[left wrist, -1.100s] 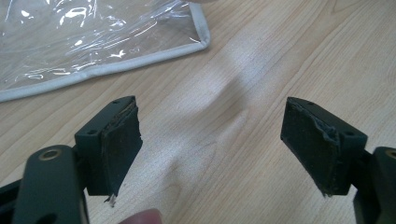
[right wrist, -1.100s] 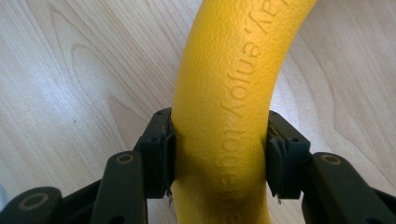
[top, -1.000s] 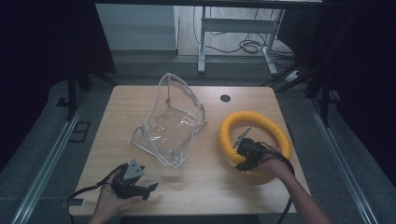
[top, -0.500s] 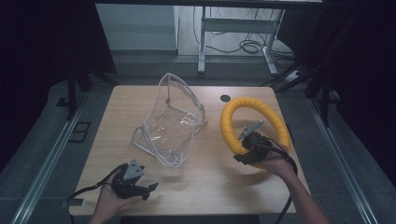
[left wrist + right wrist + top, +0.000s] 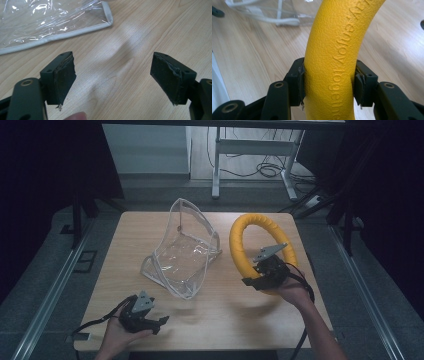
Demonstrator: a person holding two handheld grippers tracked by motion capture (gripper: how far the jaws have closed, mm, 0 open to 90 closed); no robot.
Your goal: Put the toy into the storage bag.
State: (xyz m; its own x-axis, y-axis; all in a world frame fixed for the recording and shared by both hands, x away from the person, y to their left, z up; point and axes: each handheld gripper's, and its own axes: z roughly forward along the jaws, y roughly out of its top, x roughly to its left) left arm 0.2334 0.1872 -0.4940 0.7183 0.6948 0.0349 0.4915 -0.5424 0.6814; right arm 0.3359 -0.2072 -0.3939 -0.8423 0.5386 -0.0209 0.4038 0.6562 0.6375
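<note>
- Yellow foam ring (image 5: 245, 237) is standing tilted up off the right side of the wooden table (image 5: 220, 320), its near arc being pinched by the right gripper (image 5: 266, 270).
- The left gripper (image 5: 142, 312) is resting at the near left edge, jaws spread wide, gripping nothing.
- A clear plastic pouch (image 5: 182, 252) is sitting mid-table, just left of the ring.

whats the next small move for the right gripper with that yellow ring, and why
Probably carry the yellow ring left toward the clear bag. The right gripper is clamped on the ring's near side with the ring tilted up off the table, and the bag stands open beside it. The left gripper rests open near the bag's edge, free to steady it.
</note>
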